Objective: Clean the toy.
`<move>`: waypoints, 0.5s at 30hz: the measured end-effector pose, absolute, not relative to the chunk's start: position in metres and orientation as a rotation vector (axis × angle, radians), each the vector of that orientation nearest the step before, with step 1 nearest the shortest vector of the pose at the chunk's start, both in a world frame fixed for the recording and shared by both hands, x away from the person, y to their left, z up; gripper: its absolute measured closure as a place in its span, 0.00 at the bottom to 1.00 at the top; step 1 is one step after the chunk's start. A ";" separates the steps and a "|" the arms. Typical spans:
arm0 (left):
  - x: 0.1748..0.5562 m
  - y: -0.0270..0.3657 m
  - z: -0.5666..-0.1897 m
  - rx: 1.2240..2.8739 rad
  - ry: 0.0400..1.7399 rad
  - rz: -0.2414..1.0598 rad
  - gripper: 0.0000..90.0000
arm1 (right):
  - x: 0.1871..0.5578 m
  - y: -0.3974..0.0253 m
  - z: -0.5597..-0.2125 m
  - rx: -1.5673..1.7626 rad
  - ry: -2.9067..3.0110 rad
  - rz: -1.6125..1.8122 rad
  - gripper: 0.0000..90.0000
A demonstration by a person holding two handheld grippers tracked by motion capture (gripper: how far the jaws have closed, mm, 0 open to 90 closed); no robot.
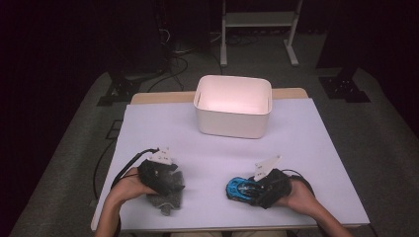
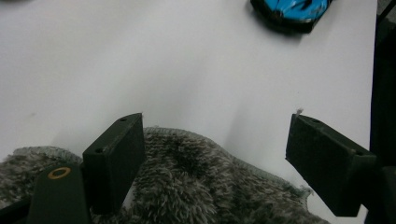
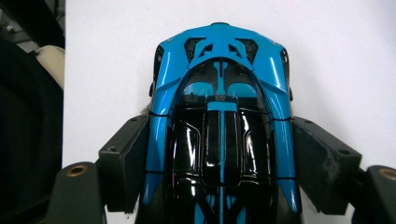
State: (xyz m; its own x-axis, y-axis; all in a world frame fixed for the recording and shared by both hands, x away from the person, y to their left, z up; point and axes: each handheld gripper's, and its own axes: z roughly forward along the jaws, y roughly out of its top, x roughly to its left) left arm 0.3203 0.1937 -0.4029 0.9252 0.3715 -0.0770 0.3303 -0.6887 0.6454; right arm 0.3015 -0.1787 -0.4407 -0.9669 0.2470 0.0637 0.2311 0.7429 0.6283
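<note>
Pale lavender sheeting covered the surface (image 1: pixel 217 163) in the high view, smooth and matte, with a white, round-cornered plastic bin (image 1: pixel 232 105) standing at its far middle. Near the front edge, the left claw (image 1: pixel 163 183) rested over a grey fuzzy cloth (image 1: pixel 168 195), and the right claw (image 1: pixel 247 189) was at a small blue and black toy car (image 1: pixel 240 188). Each claw carried a pale three-cornered plate with tiny dark marks, too small to read. The two things lay well apart, nothing between them.

In the left gripper view, the left claw (image 2: pixel 215 154) stood spread wide, its blocky black jaws on either side of the cloth (image 2: pixel 196 186), whose pile was shaggy, mottled grey and white; the left jaw seemed to touch the pile, though that was hard to tell. The car (image 2: pixel 292 11) lay far off at the top edge.

In the right gripper view, the right claw (image 3: pixel 219 168) pinched the car (image 3: pixel 219 126) at both flanks. Its shell was glossy, moulded hard plastic, sleek and tapered, blue with a black cabin. No lettering showed on it.
</note>
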 end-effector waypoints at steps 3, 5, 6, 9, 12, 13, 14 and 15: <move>0.320 0.193 -0.403 2.385 0.498 0.078 0.21 | 0.301 -0.195 -0.438 0.446 2.889 1.044 0.28; 0.320 0.192 -0.403 2.379 0.495 0.070 0.21 | 0.299 -0.210 -0.435 0.480 2.866 1.037 0.30; 0.320 0.192 -0.403 2.383 0.490 0.069 0.21 | 0.299 -0.216 -0.434 0.501 2.860 1.034 0.30; 0.320 0.191 -0.403 2.386 0.490 0.068 0.21 | 0.298 -0.230 -0.436 0.547 2.856 1.002 0.30; 0.320 0.190 -0.403 2.397 0.483 0.064 0.20 | 0.295 -0.252 -0.438 0.624 2.825 1.013 0.30; 0.320 0.190 -0.403 2.395 0.484 0.065 0.20 | 0.294 -0.257 -0.437 0.638 2.815 1.012 0.30; 0.320 0.189 -0.403 2.393 0.487 0.065 0.20 | 0.294 -0.262 -0.437 0.649 2.809 1.014 0.30; 0.320 0.189 -0.403 2.392 0.485 0.066 0.20 | 0.293 -0.266 -0.436 0.655 2.800 1.017 0.30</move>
